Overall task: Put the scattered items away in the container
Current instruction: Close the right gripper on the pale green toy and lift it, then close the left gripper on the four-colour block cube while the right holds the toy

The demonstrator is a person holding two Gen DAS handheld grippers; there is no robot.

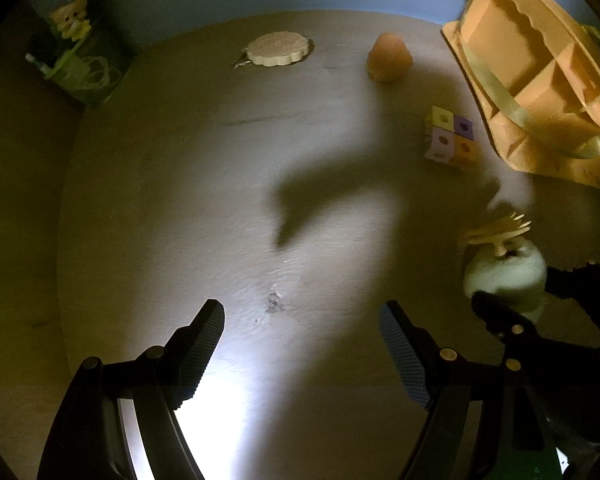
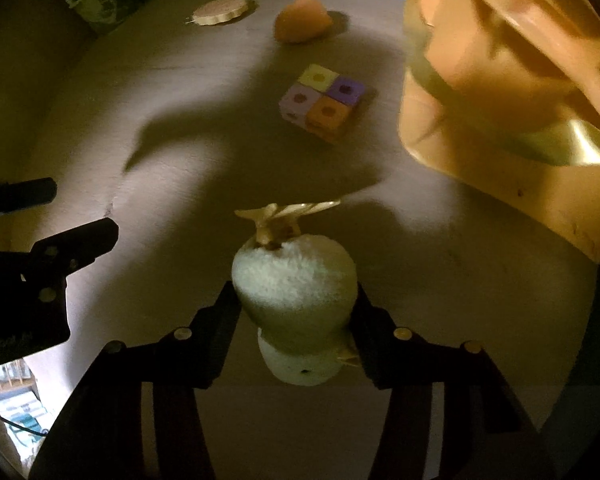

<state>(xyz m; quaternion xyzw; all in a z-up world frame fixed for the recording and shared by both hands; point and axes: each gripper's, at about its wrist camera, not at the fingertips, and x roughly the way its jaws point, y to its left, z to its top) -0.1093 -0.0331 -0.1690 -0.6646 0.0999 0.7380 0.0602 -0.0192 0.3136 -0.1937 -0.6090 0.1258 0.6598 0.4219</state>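
Closest in, the right gripper (image 2: 296, 320) has its fingers pressed against both sides of a white plush toy (image 2: 294, 280) on the round table (image 2: 420, 280). Beside it the left gripper (image 1: 302, 344) hangs spread wide over bare wood, holding nothing. Farther off sit a pastel cube block (image 2: 324, 100), an orange cone-shaped piece (image 2: 302, 24), a scalloped disc (image 2: 220, 10) and, at right, the orange container (image 1: 540, 68).
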